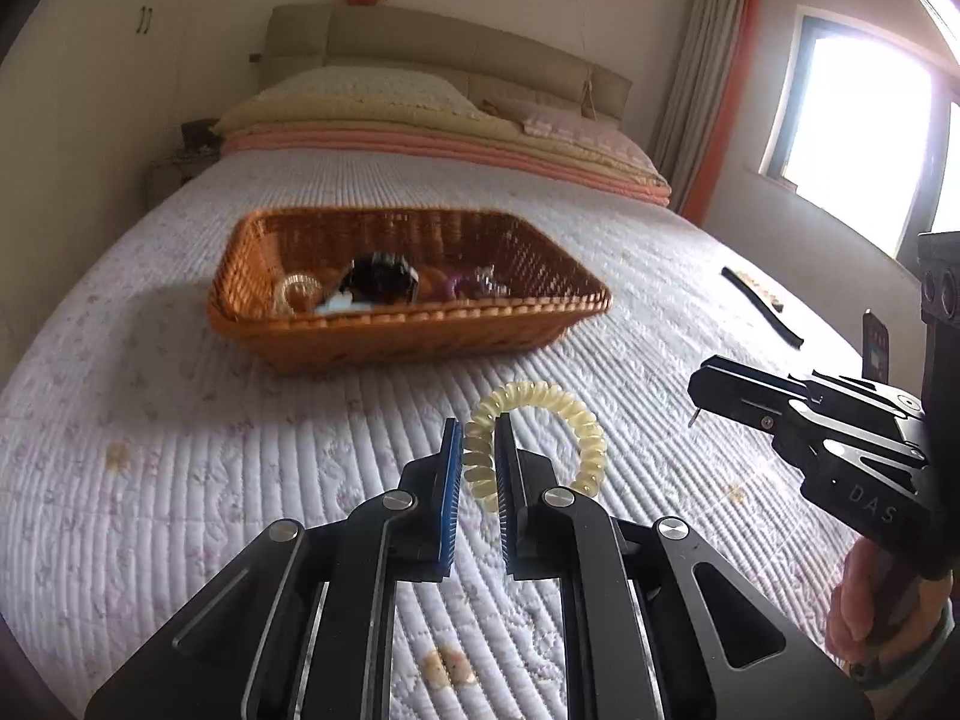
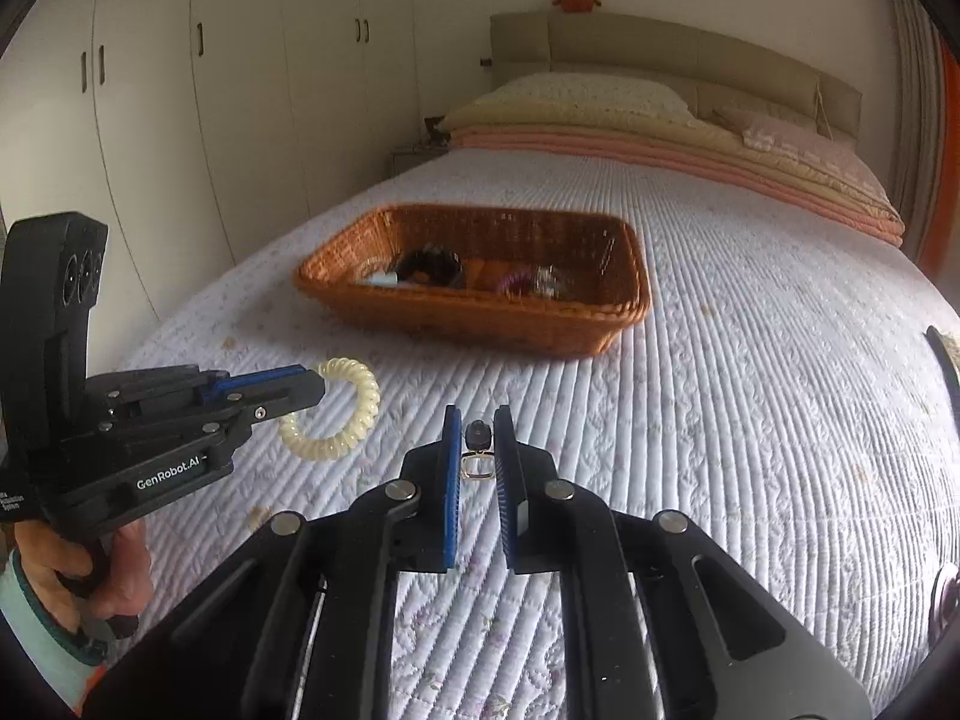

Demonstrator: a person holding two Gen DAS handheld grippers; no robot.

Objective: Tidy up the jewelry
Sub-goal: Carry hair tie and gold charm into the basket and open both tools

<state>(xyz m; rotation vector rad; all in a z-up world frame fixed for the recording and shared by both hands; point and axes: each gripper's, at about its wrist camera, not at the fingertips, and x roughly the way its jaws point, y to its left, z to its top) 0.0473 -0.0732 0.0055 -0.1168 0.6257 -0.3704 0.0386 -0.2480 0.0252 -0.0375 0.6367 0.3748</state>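
The left gripper (image 1: 479, 444) is closed on a pale yellow coil tie (image 1: 534, 438). Its blue-padded fingers (image 1: 451, 468) pinch the left arc of the coil; the rest of the loop projects toward 2 o'clock from the tips. In the right wrist view the same gripper (image 2: 312, 387) enters from 9 o'clock with the tie (image 2: 336, 414) hanging off its tips, above the quilt (image 2: 720, 420).

The right gripper (image 2: 478, 441) is nearly closed on a small earring (image 2: 477, 450) (a dark bead above a square gold frame). The bead sits between the pad tips; the frame hangs just below it in the narrow gap. In the left wrist view this gripper (image 1: 699, 393) stands at 3 o'clock, with a thin pin showing beneath the tip; the earring itself is too small to resolve there.

A wicker basket (image 1: 384, 336) rests on the quilt at 12 o'clock from both grippers, well apart from them. It holds a clear coil tie (image 1: 298, 291), a black item (image 1: 378, 282) and a purple piece (image 1: 465, 285); motion blur hides finer detail. A black strip (image 1: 762, 306) lies on the quilt at 2 o'clock in the left wrist view. Pillows (image 2: 570, 96) are stacked at the headboard (image 2: 660, 48).
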